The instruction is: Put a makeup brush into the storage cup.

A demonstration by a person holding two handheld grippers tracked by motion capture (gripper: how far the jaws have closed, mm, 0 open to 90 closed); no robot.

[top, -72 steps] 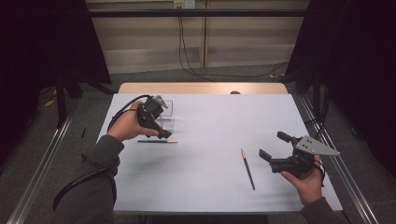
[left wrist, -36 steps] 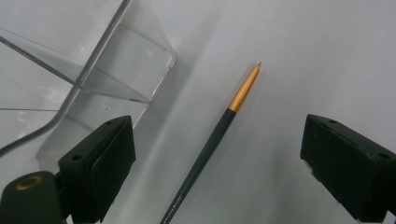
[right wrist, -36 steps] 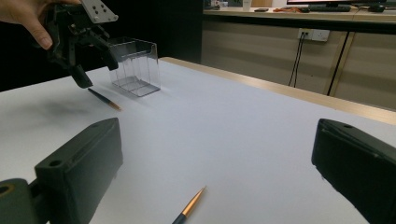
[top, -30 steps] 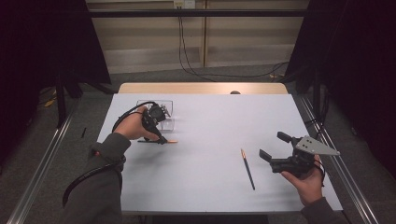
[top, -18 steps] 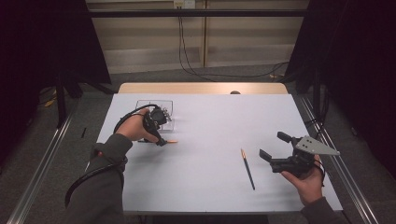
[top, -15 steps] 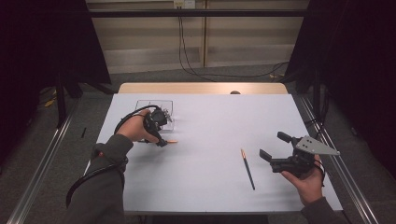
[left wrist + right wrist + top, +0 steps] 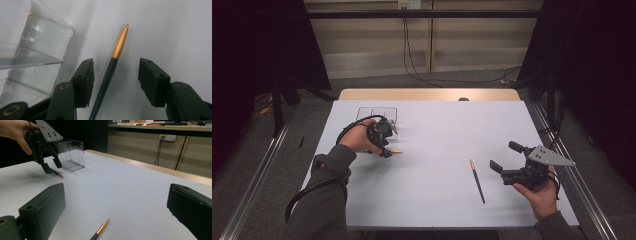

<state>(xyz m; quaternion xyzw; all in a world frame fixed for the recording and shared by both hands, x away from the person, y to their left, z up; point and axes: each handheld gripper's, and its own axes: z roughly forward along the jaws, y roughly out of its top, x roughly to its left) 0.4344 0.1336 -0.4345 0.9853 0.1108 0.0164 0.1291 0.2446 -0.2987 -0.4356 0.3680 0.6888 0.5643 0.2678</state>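
Left gripper view: pencil (image 7: 110,72) lies between the parted left tongs (image 7: 115,82), untouched.

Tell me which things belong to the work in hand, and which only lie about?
In the work:
- left tongs, open
- dark pencil with gold tip between them
- clear plastic box beside it

Lying about:
- second dark pencil
- right tongs, open, idle

Overhead forward-down view; two low tool views sharing the table (image 7: 437,130).
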